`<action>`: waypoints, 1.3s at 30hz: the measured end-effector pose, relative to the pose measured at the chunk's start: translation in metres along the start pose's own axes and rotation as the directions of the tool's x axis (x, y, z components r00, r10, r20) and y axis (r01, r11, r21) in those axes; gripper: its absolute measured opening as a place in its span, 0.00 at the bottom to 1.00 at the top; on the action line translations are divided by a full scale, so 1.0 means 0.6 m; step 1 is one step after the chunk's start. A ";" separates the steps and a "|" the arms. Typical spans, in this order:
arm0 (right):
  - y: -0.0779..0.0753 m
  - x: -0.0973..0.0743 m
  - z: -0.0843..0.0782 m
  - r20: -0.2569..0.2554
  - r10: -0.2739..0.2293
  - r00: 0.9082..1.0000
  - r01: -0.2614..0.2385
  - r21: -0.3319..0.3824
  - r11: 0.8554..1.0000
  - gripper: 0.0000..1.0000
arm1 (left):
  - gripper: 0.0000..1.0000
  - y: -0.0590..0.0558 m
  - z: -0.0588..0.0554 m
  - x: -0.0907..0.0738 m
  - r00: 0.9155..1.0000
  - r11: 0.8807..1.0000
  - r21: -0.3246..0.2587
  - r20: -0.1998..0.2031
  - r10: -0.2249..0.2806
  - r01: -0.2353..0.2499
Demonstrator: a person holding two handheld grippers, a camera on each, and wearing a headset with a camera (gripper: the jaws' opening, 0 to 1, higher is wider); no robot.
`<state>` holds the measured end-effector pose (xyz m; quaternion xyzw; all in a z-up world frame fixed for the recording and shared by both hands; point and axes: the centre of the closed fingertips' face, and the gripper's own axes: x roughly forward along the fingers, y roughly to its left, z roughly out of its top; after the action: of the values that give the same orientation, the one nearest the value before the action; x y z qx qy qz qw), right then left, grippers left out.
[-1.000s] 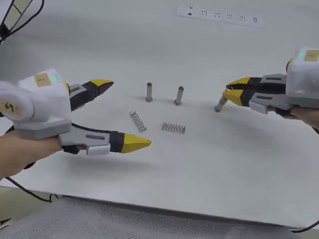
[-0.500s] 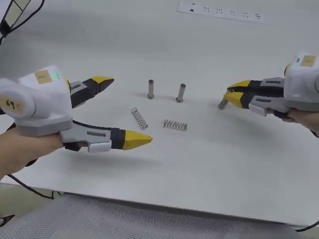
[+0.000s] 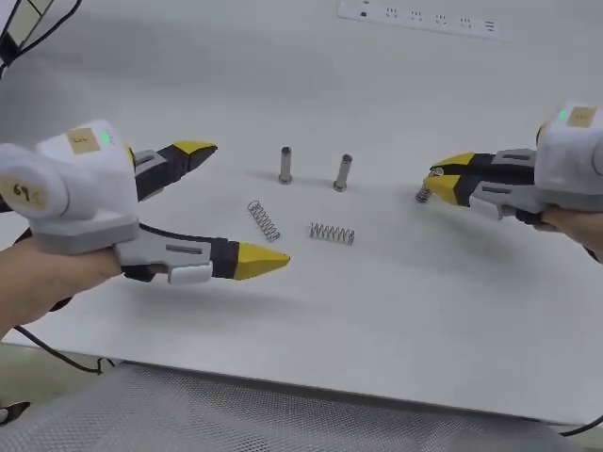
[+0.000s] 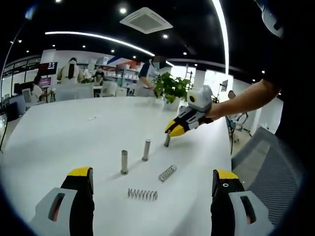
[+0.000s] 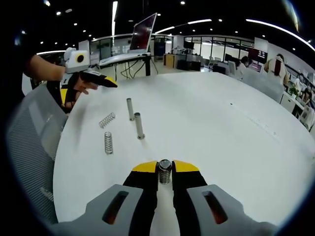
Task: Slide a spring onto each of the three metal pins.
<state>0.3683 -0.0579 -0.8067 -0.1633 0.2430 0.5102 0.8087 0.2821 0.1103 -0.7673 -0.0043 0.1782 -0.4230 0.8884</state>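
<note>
The right tongs held the first spring pinched on its pin, and the wide-open left tongs probably had to grab a loose spring next.

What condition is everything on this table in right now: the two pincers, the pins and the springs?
Left gripper: open, holding nothing.
Right gripper: shut on the mounted spring.
Right pin: wears the mounted spring.
Left pin: upright, bare.
Middle pin: upright, bare.
Left loose spring: lying on the table, on no pin.
Right loose spring: lying on the table, on no pin.
</note>
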 end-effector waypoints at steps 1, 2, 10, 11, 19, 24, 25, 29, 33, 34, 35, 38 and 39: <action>0.000 0.000 0.000 0.000 0.001 1.000 -0.001 0.006 1.000 0.08 | 0.98 0.000 0.000 0.000 1.000 1.000 0.001 0.000 0.000 0.000; 0.000 0.000 0.000 -0.001 0.001 1.000 -0.001 0.012 1.000 0.08 | 0.98 0.000 0.000 -0.001 1.000 1.000 -0.001 0.001 -0.001 0.001; 0.005 0.003 0.004 0.002 0.009 1.000 -0.009 0.042 0.999 0.12 | 0.98 -0.001 0.001 -0.002 1.000 1.000 -0.001 0.002 0.000 0.000; 0.004 0.003 0.004 0.000 0.006 1.000 -0.006 0.039 0.999 0.12 | 0.98 -0.001 0.001 -0.002 1.000 1.000 0.000 0.001 0.001 -0.001; -0.001 -0.002 0.012 0.017 -0.006 1.000 0.005 0.054 0.999 0.21 | 0.98 0.001 0.005 -0.004 1.000 1.000 0.000 0.005 0.002 -0.002; 0.000 -0.006 0.017 0.029 -0.007 1.000 0.005 0.056 0.998 0.28 | 0.98 0.001 0.008 -0.003 1.000 1.000 0.002 0.004 0.003 -0.003; 0.001 -0.007 0.018 0.029 -0.006 1.000 0.005 0.057 0.998 0.28 | 0.98 0.001 0.009 -0.003 1.000 1.000 0.004 0.005 0.003 -0.003; 0.003 -0.011 0.022 0.038 -0.009 0.999 0.007 0.065 0.998 0.31 | 0.98 -0.001 0.011 -0.004 1.000 1.000 0.007 0.005 0.001 -0.001; 0.007 -0.015 0.024 0.038 -0.014 0.999 0.011 0.069 0.998 0.36 | 0.98 -0.003 0.012 -0.004 1.000 1.000 0.010 0.005 -0.001 0.001; 0.007 -0.015 0.024 0.039 -0.015 0.999 0.012 0.073 0.997 0.37 | 0.98 -0.005 0.013 -0.005 1.000 1.000 0.009 0.005 -0.003 0.003; 0.009 -0.017 0.024 0.040 -0.015 0.999 0.012 0.076 0.997 0.38 | 0.98 -0.005 0.013 -0.005 1.000 1.000 0.011 0.004 -0.003 0.003; 0.010 -0.022 0.028 0.048 -0.021 0.999 0.017 0.077 0.997 0.40 | 0.98 -0.007 0.014 -0.005 1.000 1.000 0.015 0.005 -0.006 0.006; 0.010 -0.023 0.029 0.050 -0.023 0.998 0.019 0.078 0.997 0.40 | 0.98 -0.007 0.015 -0.005 1.000 1.000 0.016 0.004 -0.007 0.007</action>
<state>0.3618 -0.0567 -0.7843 -0.1210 0.2402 0.4959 0.8257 0.2801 0.1084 -0.7576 0.0011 0.1728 -0.4276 0.8873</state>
